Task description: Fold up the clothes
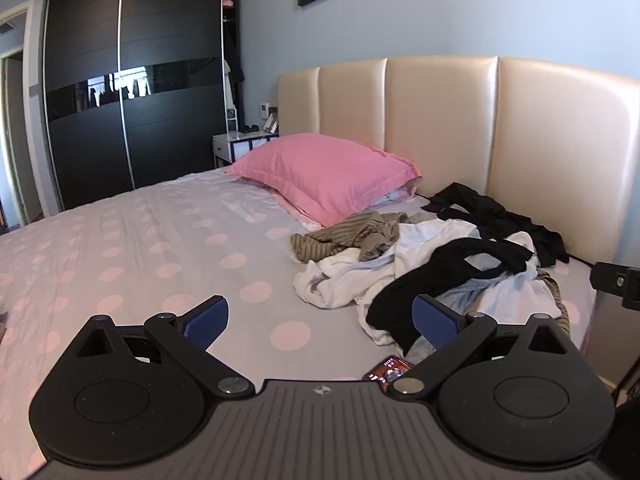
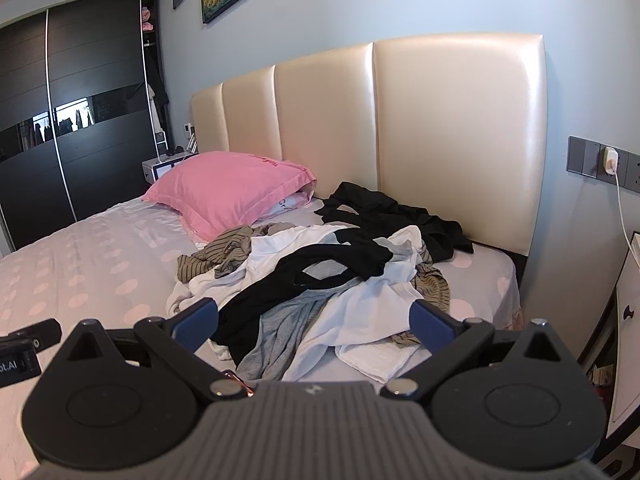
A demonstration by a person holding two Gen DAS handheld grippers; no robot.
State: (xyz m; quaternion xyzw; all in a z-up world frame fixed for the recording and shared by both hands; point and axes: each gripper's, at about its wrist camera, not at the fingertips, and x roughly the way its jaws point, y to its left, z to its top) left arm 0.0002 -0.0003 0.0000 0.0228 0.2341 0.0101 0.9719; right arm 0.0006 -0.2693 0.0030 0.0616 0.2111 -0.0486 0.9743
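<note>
A heap of unfolded clothes (image 1: 424, 268) lies on the bed near the headboard: a black top (image 1: 452, 260), white garments (image 1: 348, 276), a striped olive piece (image 1: 344, 236) and a grey-blue one. The heap also shows in the right wrist view (image 2: 320, 276), with the black top (image 2: 320, 268) across white shirts (image 2: 372, 312) and a grey garment (image 2: 284, 324). My left gripper (image 1: 320, 322) is open and empty, above the sheet just left of the heap. My right gripper (image 2: 314, 322) is open and empty, over the heap's near edge.
A pink pillow (image 1: 328, 172) lies by the cream headboard (image 1: 440, 120). A phone (image 1: 388, 368) lies on the dotted sheet (image 1: 140, 248) beside the heap. A black wardrobe (image 1: 132, 88) stands beyond the bed. A white nightstand (image 2: 628, 320) stands at the right.
</note>
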